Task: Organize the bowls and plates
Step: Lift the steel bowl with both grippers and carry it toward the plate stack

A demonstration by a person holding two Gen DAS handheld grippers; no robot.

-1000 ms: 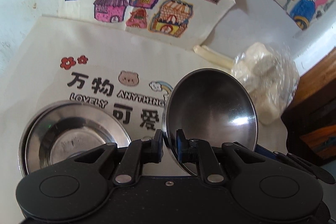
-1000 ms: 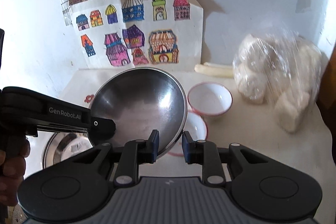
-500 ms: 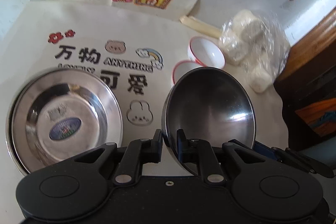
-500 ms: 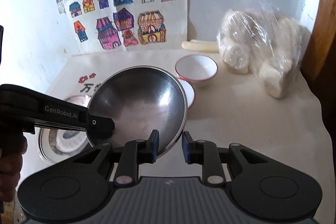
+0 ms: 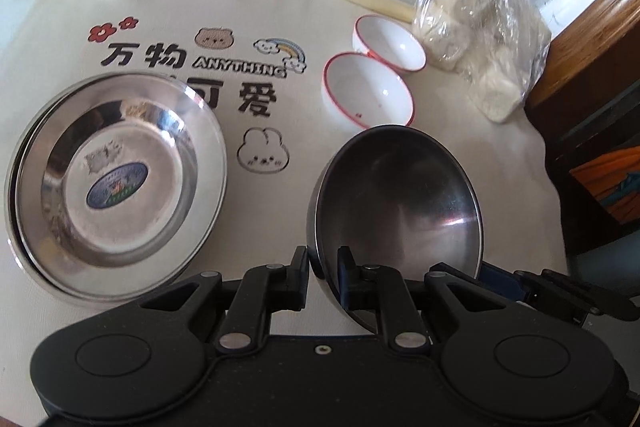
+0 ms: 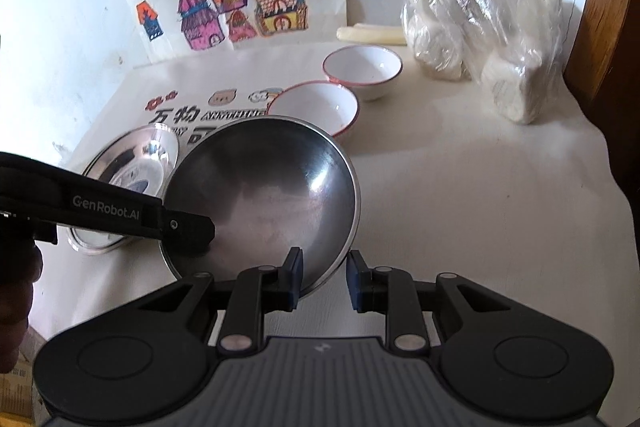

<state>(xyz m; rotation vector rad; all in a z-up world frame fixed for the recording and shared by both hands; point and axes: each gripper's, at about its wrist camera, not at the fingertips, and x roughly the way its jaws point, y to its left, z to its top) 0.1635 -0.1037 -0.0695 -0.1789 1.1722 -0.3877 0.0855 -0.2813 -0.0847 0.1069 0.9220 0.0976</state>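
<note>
1. Left of the left claw [image 5: 322, 267], on the printed cream cloth [image 5: 440, 155], we see a shallow round steel plate [image 5: 120, 179] with an oval blue sticker in its well. A second rim peeks out beneath it.
2. The left claw is clamped on the near rim of a deep, round, dark-shining steel bowl [image 5: 400, 203], one pad inside and one outside. The bowl stands tilted just ahead of the claw, with its hollow facing us.
3. Beyond the bowl sit two white ceramic bowls with red rims [image 5: 368, 95], touching each other. Farther right lies a clear plastic bag of white lumps [image 5: 480, 39].
4. Only the right view shows a person's hand [image 6: 16, 291] at the left edge, and the left claw's lettered finger reaching the bowl's left rim.
5. There the right claw [image 6: 324, 275] straddles the bowl's near rim, with its left pad against the inner wall. A sliver of cloth shows beside the right pad, so we cannot tell whether it grips.
6. Only the left view shows the plate whole.
</note>
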